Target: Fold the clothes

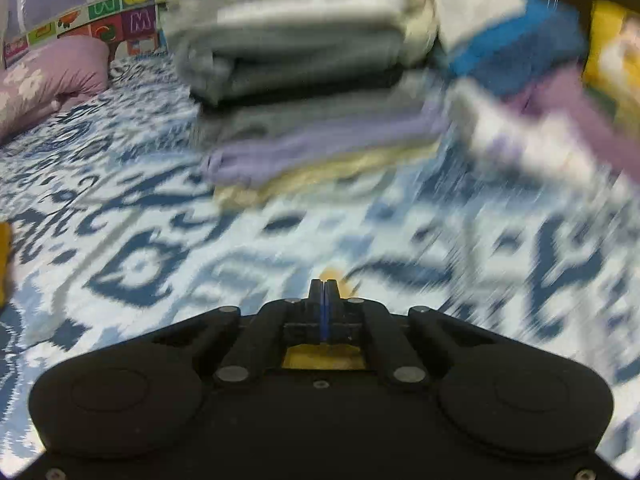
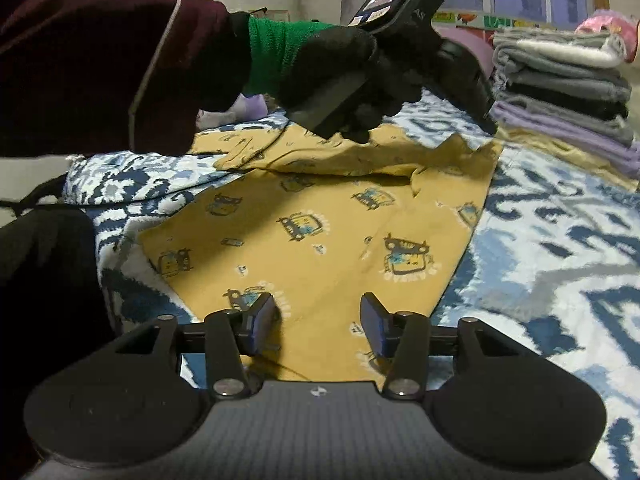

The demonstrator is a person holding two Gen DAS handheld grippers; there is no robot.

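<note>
Blur: the stack (image 1: 304,92) smears in the left view.
Cloth (image 2: 320,232): yellow, soft, car-printed, on the bed (image 2: 560,260).
Left claw (image 1: 324,285): together, pinching a cloth corner.
Right claw (image 2: 320,320): apart over the cloth.

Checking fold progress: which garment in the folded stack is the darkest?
The black garment, sandwiched mid-stack between grey folded pieces above and lavender ones below; every other layer is paler.

A: The left wrist view is badly motion-smeared; the folded stack (image 1: 304,64) and the bedspread (image 1: 160,216) streak diagonally, worst at the right.

B: The right wrist view is sharp. Soft indoor light, fairly dim; the sleeve (image 2: 100,68) goes nearly black.

A: Both bend at the edges, with dark corners.

B: The glove casts a soft shadow on the yellow cloth (image 2: 320,240).
</note>
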